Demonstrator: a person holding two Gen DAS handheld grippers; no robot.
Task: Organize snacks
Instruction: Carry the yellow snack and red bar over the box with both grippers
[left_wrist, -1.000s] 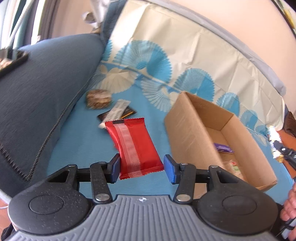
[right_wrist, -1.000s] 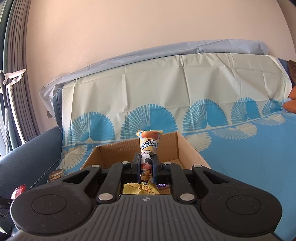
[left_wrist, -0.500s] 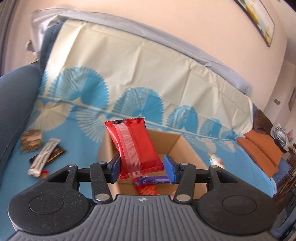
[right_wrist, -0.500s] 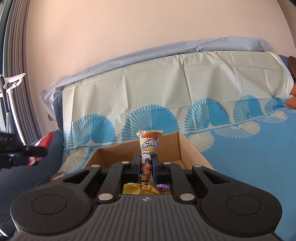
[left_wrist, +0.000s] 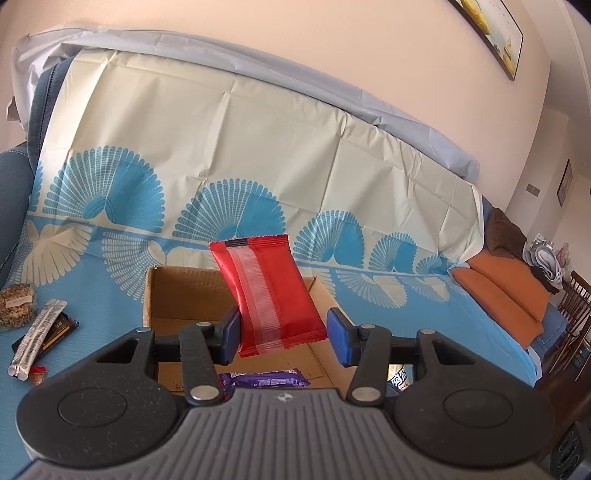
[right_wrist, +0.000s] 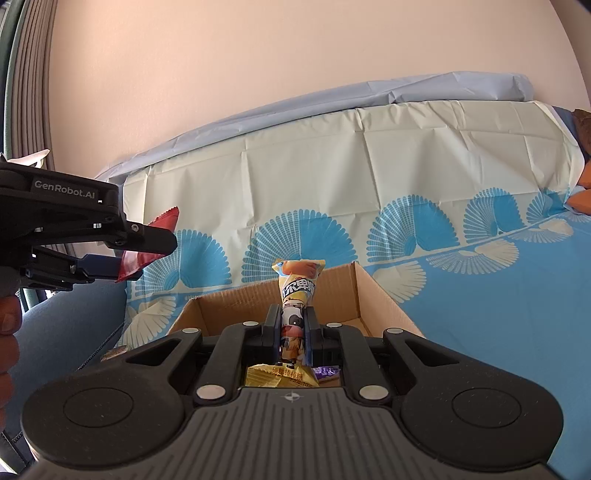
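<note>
My left gripper (left_wrist: 283, 332) is shut on a red snack packet (left_wrist: 266, 291) and holds it upright over the near end of an open cardboard box (left_wrist: 184, 291). A purple bar (left_wrist: 262, 380) lies in the box below it. In the right wrist view, the left gripper (right_wrist: 147, 254) and its red packet (right_wrist: 162, 221) hang at the left, above and beside the box (right_wrist: 343, 295). My right gripper (right_wrist: 291, 325) is shut on a yellow cone-shaped packet with a cow picture (right_wrist: 297, 284), above the box. A yellow packet (right_wrist: 280, 376) lies under it.
Loose snacks lie on the blue fan-patterned sofa cover left of the box: a granola piece (left_wrist: 14, 306), a silver stick (left_wrist: 37, 338) and a dark packet (left_wrist: 61, 330). Orange cushions (left_wrist: 506, 295) sit far right. A dark blue armrest (right_wrist: 66, 325) rises at the left.
My left gripper has carried the red packet up and to the right, from beside the loose snacks to over the box, and now shows in the right wrist view. The right gripper has stayed put.
</note>
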